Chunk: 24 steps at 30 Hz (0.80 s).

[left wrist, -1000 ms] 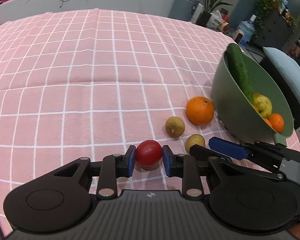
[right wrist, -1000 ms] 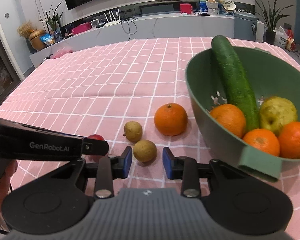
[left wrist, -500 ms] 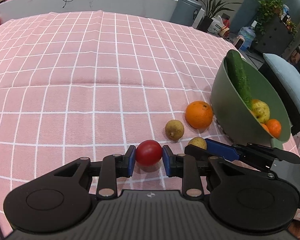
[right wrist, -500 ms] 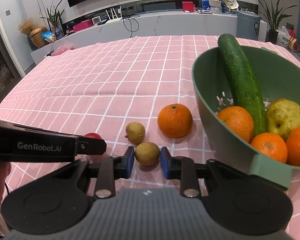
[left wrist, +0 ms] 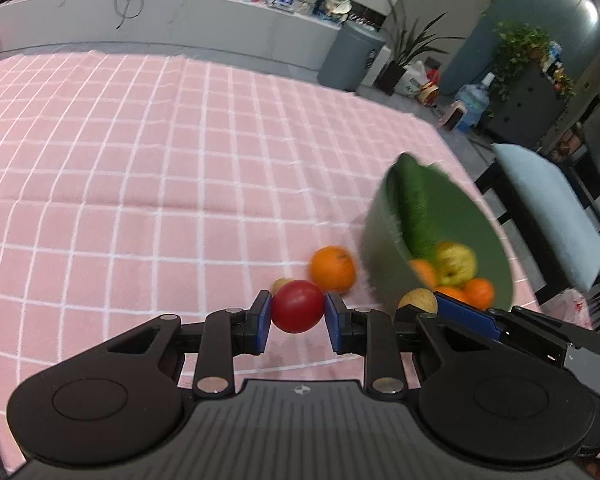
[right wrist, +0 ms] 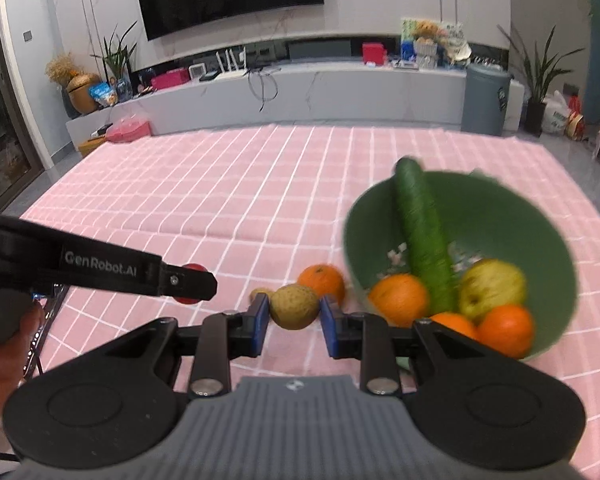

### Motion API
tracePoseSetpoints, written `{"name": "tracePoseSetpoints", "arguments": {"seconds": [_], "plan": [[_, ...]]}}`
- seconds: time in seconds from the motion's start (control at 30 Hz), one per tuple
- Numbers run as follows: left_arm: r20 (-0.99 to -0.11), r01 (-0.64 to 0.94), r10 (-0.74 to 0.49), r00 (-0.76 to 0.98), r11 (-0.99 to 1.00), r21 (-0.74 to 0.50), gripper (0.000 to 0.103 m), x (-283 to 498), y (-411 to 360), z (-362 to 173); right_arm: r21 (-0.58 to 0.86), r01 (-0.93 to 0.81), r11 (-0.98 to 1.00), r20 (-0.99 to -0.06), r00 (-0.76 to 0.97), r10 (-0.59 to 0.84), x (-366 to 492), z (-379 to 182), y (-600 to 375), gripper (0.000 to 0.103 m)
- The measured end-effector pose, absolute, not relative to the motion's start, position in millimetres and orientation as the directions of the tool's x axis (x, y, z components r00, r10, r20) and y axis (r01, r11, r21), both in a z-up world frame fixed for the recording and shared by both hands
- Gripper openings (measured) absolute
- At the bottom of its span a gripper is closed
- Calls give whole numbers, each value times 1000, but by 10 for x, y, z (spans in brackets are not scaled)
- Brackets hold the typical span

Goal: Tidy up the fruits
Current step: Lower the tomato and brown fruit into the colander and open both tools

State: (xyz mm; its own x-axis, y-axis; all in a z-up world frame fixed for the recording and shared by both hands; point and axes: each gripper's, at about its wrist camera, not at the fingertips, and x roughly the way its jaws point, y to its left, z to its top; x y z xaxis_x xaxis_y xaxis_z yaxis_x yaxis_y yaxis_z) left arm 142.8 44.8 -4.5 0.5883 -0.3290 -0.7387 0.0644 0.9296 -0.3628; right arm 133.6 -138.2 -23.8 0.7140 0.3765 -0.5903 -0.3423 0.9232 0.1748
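Fruits sit in both sets of jaws: the left gripper squeezes a red tomato, and the right gripper squeezes a small brown fruit. The green bowl lies ahead to the right, nearer the right gripper.

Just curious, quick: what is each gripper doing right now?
Left gripper: closed on the round red tomato.
Right gripper: closed on the small tan-brown round fruit.
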Motion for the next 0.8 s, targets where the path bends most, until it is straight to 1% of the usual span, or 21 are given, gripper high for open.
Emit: {"name": "tracePoseSetpoints", "arguments": {"seconds": [0.17, 0.37, 0.57, 0.8], "plan": [[-705, 153, -382, 598, 918, -367, 31, 1508, 142, 183, 134, -311, 941, -564, 757, 331, 1251, -64, -1665, 24], [-700, 264, -430, 571, 903, -339, 31, 1671, -353, 309, 91, -250, 964, -563, 785, 256, 1225, 3, -1971, 24], [-727, 315, -448, 521, 892, -325, 31, 1870, -709, 206, 68, -205, 976, -597, 776, 204, 1333, -34, -2242, 24], [-766, 320, -437, 471, 894, -314, 31, 2032, -898, 13, 85, -190, 978, -648, 735, 199, 1476, -188, -2364, 24]]}}
